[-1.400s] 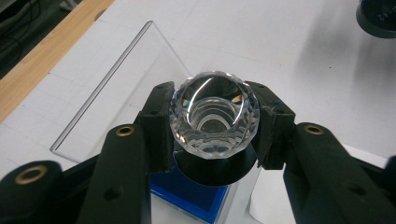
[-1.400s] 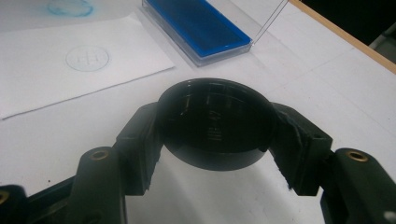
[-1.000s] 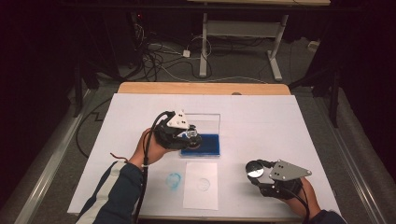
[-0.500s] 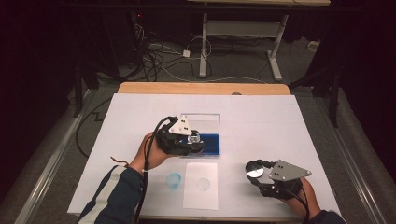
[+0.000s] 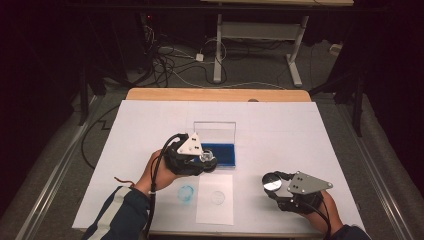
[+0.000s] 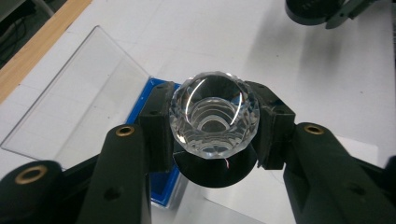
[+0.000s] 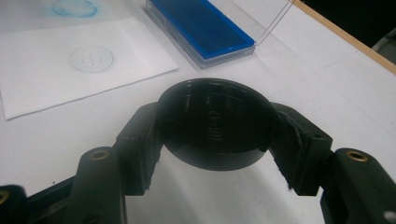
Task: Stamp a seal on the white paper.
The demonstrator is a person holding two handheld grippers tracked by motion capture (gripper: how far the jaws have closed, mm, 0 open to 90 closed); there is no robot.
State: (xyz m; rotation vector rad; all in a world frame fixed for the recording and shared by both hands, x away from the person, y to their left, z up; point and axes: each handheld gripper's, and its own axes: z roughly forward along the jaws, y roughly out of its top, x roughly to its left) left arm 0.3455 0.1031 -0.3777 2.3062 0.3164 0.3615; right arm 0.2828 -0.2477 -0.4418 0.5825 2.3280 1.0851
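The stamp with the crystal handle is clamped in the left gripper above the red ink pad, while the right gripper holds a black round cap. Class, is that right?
Not quite: the ink pad is blue, not red, as the left gripper view shows. The rest stands: the left gripper clamps the stamp above the pad, and the right gripper holds the black round cap.

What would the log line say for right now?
left hand-held gripper: holds stamp over ink pad | right hand-held gripper: holds cap
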